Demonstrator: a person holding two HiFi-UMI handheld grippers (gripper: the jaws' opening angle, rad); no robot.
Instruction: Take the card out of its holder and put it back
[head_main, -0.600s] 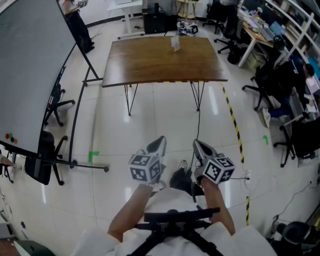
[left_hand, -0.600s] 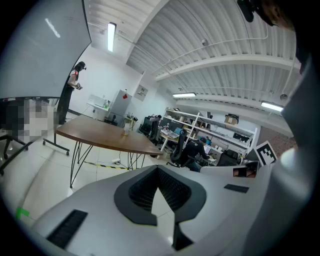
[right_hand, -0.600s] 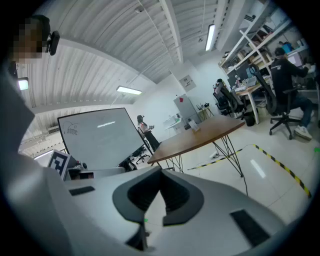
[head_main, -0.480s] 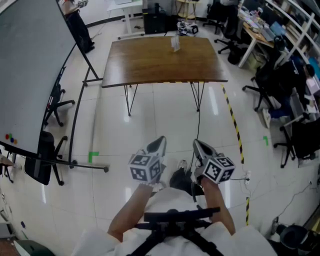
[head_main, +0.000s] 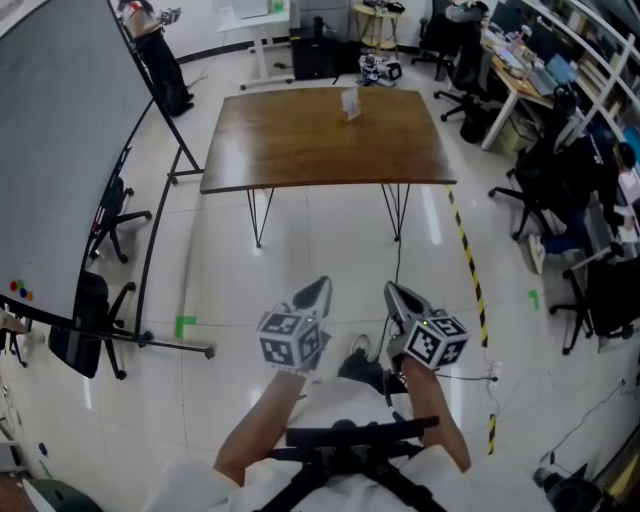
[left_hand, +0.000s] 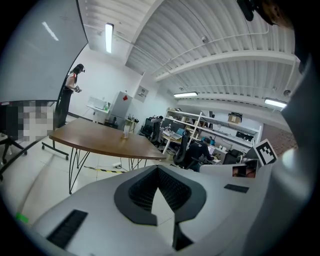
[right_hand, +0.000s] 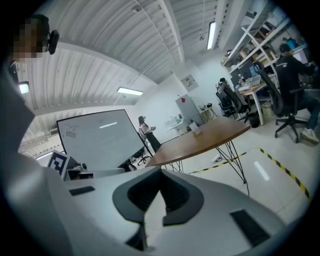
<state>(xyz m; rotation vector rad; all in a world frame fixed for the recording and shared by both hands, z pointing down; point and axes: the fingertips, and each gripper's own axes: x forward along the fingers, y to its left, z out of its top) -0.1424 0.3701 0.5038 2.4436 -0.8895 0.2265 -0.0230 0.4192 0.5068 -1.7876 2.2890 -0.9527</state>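
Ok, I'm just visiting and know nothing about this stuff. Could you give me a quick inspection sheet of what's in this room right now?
Surface: brown wooden table on thin dark legs.
Job's things: card holder standing near the table's far edge; the card itself is too small to tell.
Clutter: nothing seen on the table besides the holder.
Grippers: left tongs and right tongs both shut, nothing in them, side by side above the floor, well short of the table.
Cables: a dark cable runs along the floor from the table's leg toward the tongs.
Surroundings: whiteboard at left, office chairs and desks at right, striped floor tape.
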